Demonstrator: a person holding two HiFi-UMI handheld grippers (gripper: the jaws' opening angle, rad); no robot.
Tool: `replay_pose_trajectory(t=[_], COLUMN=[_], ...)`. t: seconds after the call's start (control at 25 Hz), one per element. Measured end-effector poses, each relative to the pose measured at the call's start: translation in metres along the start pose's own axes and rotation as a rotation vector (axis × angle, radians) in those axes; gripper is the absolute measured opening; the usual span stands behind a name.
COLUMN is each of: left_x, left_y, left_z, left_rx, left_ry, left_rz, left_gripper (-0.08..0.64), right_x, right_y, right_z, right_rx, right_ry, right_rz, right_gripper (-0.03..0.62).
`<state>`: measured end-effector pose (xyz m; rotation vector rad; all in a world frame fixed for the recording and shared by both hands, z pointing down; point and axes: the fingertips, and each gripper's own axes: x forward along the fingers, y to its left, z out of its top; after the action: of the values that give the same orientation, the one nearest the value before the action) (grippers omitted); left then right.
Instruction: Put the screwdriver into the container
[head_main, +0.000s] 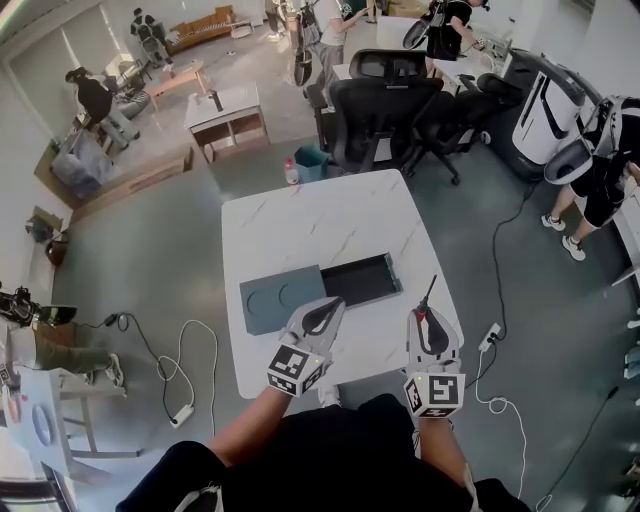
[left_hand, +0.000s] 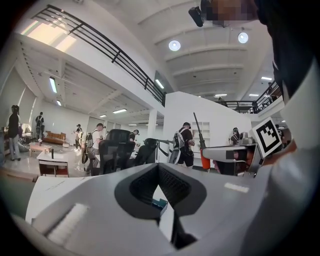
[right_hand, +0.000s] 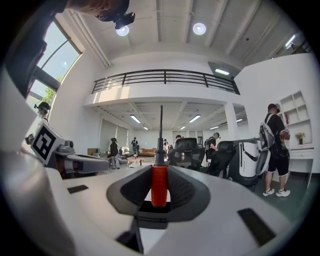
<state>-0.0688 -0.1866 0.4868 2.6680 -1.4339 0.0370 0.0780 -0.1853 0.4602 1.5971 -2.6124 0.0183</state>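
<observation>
Right claw (head_main: 425, 320) grips screwdriver (right_hand: 159, 185) over marble table (head_main: 300, 220) in busy office (left claw (head_main: 330, 308) clenched empty).

We wear a black top (head_main: 330, 460). Our left tongs (head_main: 330, 308) and right tongs (head_main: 427, 315) share a smooth pale grey shell that flares wide and narrows toward the tips. Inside, each is lined with black ribbed pads (right_hand: 182, 192). Behind each sits a white cube printed with black square markers: the left cube (head_main: 297, 368) and the right cube (head_main: 434, 393).
</observation>
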Motion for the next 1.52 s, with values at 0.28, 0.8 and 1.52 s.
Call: replay_pose_trajectory(t=[0.28,0.8,1.52], left_x=[0.005,0.014,0.004], left_y=[0.019,0.047,0.065], left_z=[-0.004,0.003,-0.018], left_rx=[-0.017,-0.037,-0.077], left_ry=[0.012,0.001,0.026], left_rz=[0.049,0.258,0.457], left_gripper=[0.008,0.008,0.008], right_x=[0.026,0.083,0.133], right_y=[0.0,-0.004,0.004], right_z=[0.0,-0.004,-0.078], right_rx=[0.015,0.0,-0.278], right_ry=[0.006,0.038,0.189], right_rz=[0.051,0.276,0.51], right_gripper=[0.095,0.097,0.095])
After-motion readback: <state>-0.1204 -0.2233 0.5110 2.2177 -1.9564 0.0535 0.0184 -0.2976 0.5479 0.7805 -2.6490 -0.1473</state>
